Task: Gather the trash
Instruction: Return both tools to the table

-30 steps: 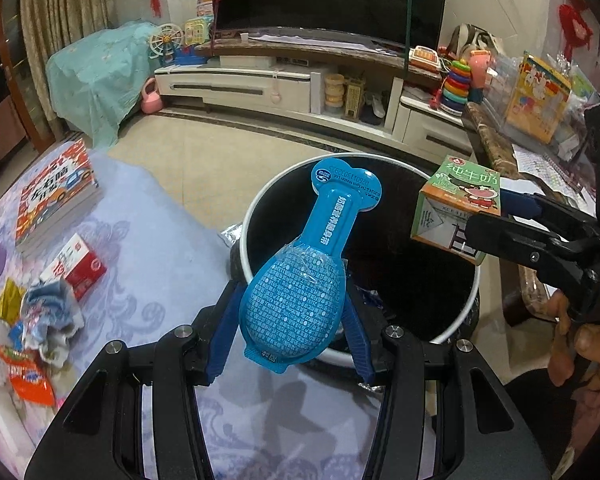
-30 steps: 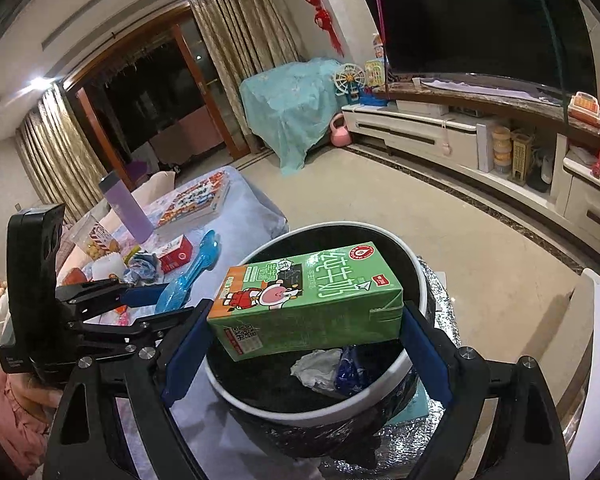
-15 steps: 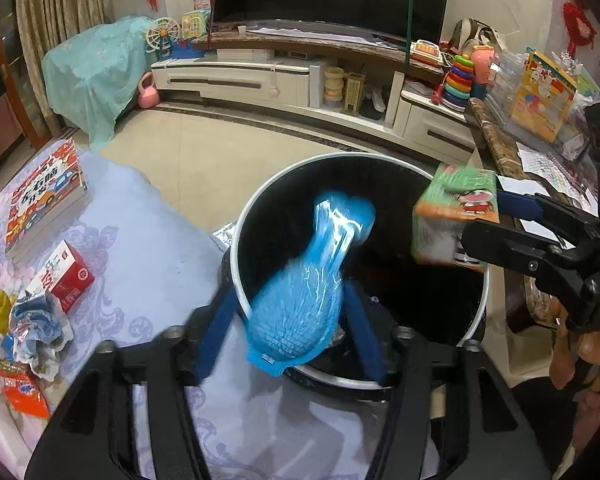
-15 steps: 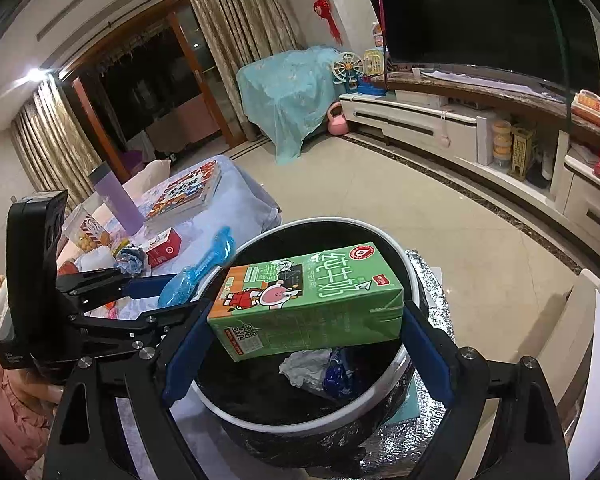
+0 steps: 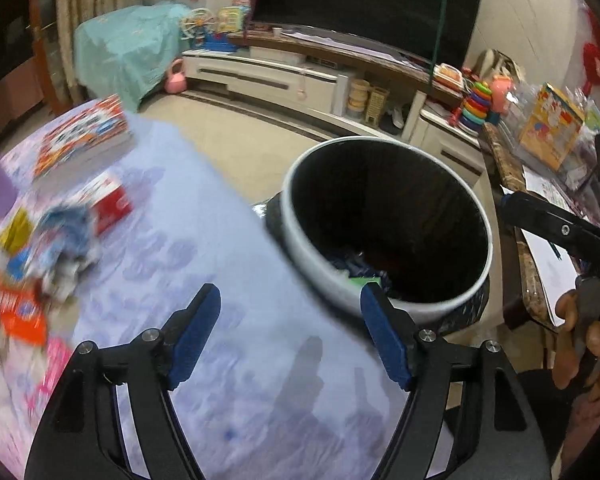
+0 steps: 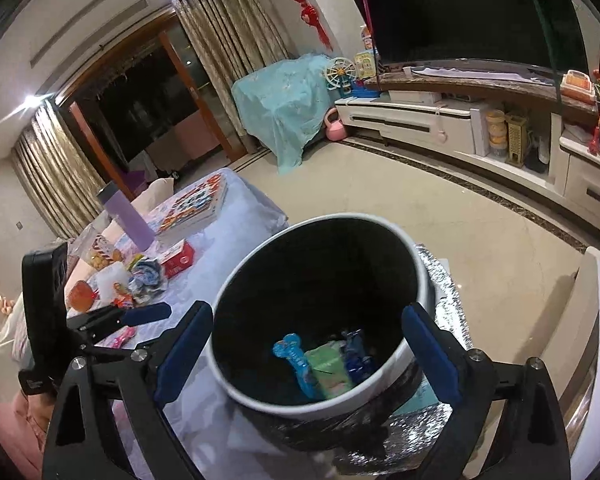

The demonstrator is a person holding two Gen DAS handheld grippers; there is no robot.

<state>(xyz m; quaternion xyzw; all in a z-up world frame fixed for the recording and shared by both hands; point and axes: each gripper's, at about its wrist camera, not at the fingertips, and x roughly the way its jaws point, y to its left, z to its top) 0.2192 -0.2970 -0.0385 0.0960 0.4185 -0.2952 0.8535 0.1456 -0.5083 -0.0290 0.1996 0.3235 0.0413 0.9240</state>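
Note:
A round bin with a white rim (image 6: 380,224) and black inside stands beside the table; it also shows in the left wrist view (image 5: 476,208). Inside it lie the blue plastic pack (image 6: 298,364), the green milk carton (image 6: 330,368) and a dark blue wrapper (image 6: 356,354). My left gripper (image 5: 292,336) is open and empty over the table's edge, just left of the bin. My right gripper (image 6: 306,356) is open and empty above the bin's near rim. Loose wrappers (image 5: 66,240) and a red box (image 5: 112,200) lie on the table at the left.
The table has a lilac cloth (image 5: 204,208). On it are a book (image 5: 84,140), a purple bottle (image 6: 128,220) and orange packets (image 5: 20,312). A TV cabinet (image 5: 284,76) stands across the floor. Silver foil (image 6: 444,280) lies under the bin.
Both grippers opened. The blue pack and the green milk carton dropped into the bin. My left gripper pulled back and swung left towards the table.

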